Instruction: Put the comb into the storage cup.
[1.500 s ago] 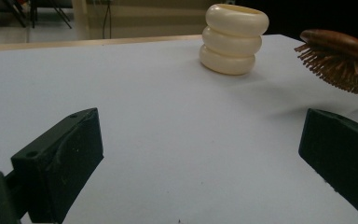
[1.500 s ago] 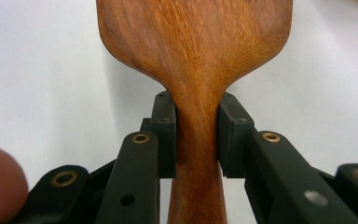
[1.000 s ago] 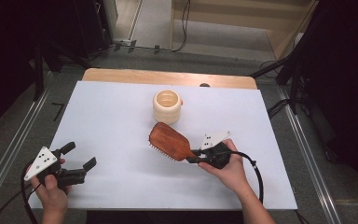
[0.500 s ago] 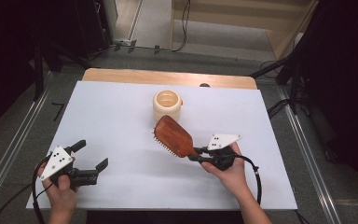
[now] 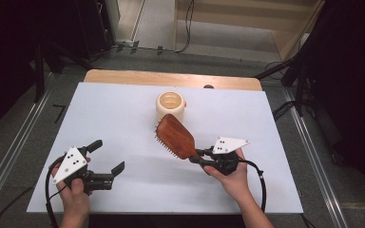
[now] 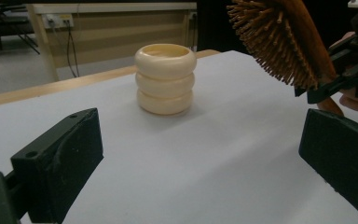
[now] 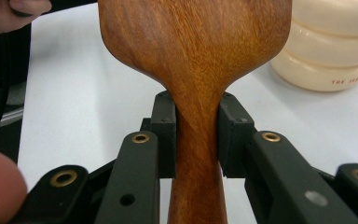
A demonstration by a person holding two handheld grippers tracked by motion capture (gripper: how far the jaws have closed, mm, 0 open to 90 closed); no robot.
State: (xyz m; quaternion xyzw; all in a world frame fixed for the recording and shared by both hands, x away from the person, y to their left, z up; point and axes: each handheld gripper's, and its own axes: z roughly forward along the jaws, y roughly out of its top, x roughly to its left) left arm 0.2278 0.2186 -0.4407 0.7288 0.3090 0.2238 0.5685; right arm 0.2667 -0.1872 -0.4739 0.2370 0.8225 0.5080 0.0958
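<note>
A brown wooden hairbrush (image 5: 176, 136) hangs above the white table with its head tilted up toward the cream ribbed cup (image 5: 170, 106). My right gripper (image 5: 200, 156) is shut on its handle (image 7: 196, 140), with both pads pressed against the wood. The brush's bristles (image 6: 272, 44) face down and to the left. The cup (image 6: 165, 78) stands upright behind the brush, and its side (image 7: 326, 46) sits at the upper right of the right gripper view. My left gripper (image 5: 108, 156) is open at the front left, its jaws wide apart with nothing between them, pointing toward the cup.
The white table sheet (image 5: 114, 118) lies on a wooden tabletop (image 5: 171, 78) that shows along the far edge. Metal rails (image 5: 313, 156) run along both sides. Cables (image 5: 261, 185) trail from the grippers near the front edge.
The brush head has swung up and toward the cup in the right gripper. My left gripper has moved right and risen a little, still open.
</note>
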